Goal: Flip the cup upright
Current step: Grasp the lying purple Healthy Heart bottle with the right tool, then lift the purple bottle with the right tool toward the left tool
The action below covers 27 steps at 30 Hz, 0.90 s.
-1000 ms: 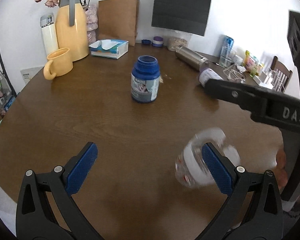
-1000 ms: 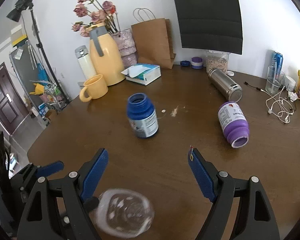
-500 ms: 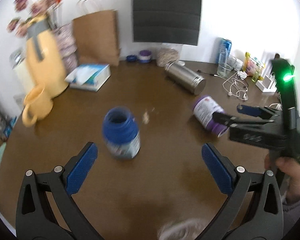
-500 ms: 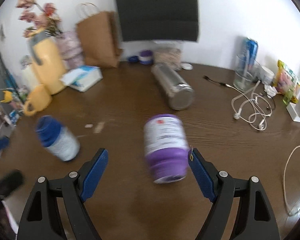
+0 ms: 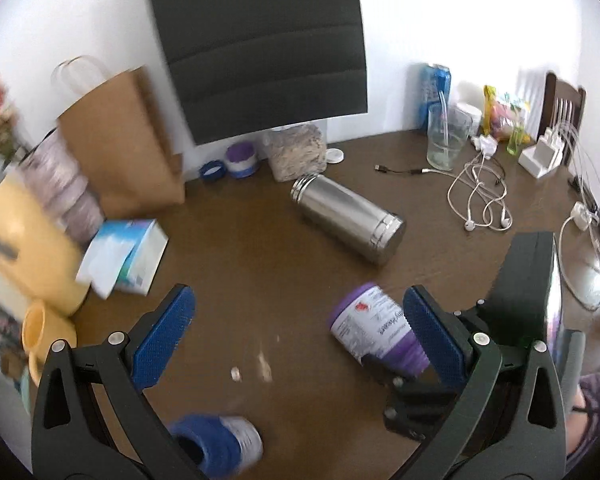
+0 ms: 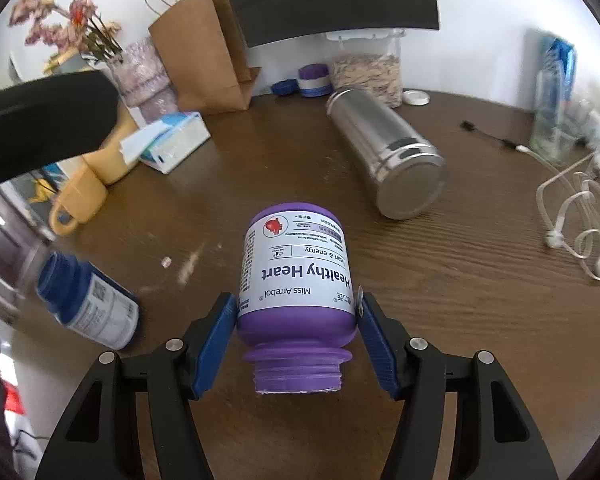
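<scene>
Brown wooden tabletop [image 6: 440,280], cluttered: purple label-wrapped plastic bottle [image 6: 296,280] lying on its side, mouth toward camera, now flanked by closing right gripper [image 6: 296,316] fingers, contact unclear; left gripper [image 5: 296,336] spread, empty; flip pending.

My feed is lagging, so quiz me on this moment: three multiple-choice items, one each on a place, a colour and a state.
1. Where is the purple bottle?
A. Between the right gripper fingers
B. Inside the paper bag
C. On the tissue box

2. What colour is the mug?
A. Green
B. Yellow
C. Red

3. How does the steel flask rest?
A. Upright
B. Hanging
C. On its side

Key: 1 A, blue pads flank its shoulders; 2 B, yellow mug beside the yellow jug; 3 C, its flat end faces the camera.
</scene>
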Each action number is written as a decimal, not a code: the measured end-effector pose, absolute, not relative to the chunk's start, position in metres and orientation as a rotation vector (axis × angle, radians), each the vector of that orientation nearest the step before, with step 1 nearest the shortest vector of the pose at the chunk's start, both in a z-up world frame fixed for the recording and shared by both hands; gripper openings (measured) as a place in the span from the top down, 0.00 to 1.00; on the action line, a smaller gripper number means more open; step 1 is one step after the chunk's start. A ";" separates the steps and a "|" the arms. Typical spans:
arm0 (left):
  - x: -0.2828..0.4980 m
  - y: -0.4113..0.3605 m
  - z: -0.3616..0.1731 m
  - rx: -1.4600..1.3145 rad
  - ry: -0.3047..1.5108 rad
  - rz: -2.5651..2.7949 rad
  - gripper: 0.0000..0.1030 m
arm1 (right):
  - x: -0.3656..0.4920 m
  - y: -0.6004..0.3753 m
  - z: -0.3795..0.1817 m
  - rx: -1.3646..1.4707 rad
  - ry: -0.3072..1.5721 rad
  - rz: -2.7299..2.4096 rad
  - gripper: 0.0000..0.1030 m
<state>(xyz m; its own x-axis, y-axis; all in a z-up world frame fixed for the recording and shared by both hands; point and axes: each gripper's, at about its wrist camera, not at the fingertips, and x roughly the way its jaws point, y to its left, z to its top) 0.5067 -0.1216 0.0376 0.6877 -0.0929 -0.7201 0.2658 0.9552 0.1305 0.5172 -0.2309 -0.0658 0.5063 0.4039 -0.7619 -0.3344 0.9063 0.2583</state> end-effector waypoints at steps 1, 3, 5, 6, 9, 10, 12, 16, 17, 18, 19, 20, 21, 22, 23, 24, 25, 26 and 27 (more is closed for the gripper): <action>0.516 -0.123 0.038 0.257 0.794 -0.217 0.00 | 0.520 -0.231 -0.066 0.089 0.935 0.456 0.36; 0.530 -0.127 0.041 0.280 0.772 -0.236 0.00 | 0.527 -0.231 -0.067 0.116 0.935 0.480 0.36; 0.542 -0.129 0.043 0.267 0.712 -0.270 0.00 | 0.536 -0.234 -0.068 0.160 0.947 0.506 0.36; 0.545 -0.131 0.043 0.269 0.690 -0.294 0.00 | 0.540 -0.235 -0.069 0.173 0.951 0.512 0.36; 0.558 -0.130 0.031 0.272 0.685 -0.340 0.00 | 0.550 -0.234 -0.070 0.182 0.949 0.514 0.36; 0.562 -0.124 0.024 0.228 0.701 -0.355 0.00 | 0.550 -0.230 -0.070 0.174 0.944 0.519 0.36; 0.566 -0.114 0.011 0.163 0.734 -0.359 0.00 | 0.548 -0.222 -0.071 0.143 0.930 0.527 0.36; 0.563 -0.105 0.012 0.141 0.740 -0.341 0.01 | 0.545 -0.212 -0.071 0.130 0.927 0.578 0.35; 0.559 -0.101 0.013 0.137 0.718 -0.298 0.01 | 0.544 -0.210 -0.070 0.118 0.915 0.586 0.35; 0.555 -0.098 0.014 0.136 0.711 -0.283 0.01 | 0.544 -0.210 -0.070 0.107 0.909 0.590 0.35; 0.549 -0.094 0.015 0.141 0.699 -0.261 0.01 | 0.544 -0.208 -0.069 0.094 0.901 0.591 0.35; 0.544 -0.091 0.016 0.140 0.679 -0.238 0.01 | 0.543 -0.205 -0.069 0.079 0.893 0.590 0.35; 0.536 -0.086 0.019 0.134 0.642 -0.202 0.01 | 0.541 -0.205 -0.068 0.069 0.888 0.587 0.35; 0.526 -0.081 0.024 0.119 0.591 -0.168 0.01 | 0.541 -0.203 -0.067 0.054 0.882 0.584 0.35; 0.518 -0.077 0.027 0.104 0.567 -0.159 0.01 | 0.541 -0.202 -0.068 0.042 0.878 0.581 0.35; 0.513 -0.072 0.028 0.090 0.555 -0.155 0.00 | 0.540 -0.200 -0.067 0.030 0.873 0.574 0.35; 0.504 -0.068 0.031 0.076 0.536 -0.146 0.00 | 0.539 -0.197 -0.067 0.021 0.869 0.567 0.35; 0.498 -0.065 0.032 0.066 0.525 -0.129 0.00 | 0.539 -0.195 -0.066 0.010 0.864 0.559 0.35; 0.492 -0.063 0.033 0.064 0.512 -0.114 0.00 | 0.537 -0.193 -0.066 0.005 0.860 0.555 0.35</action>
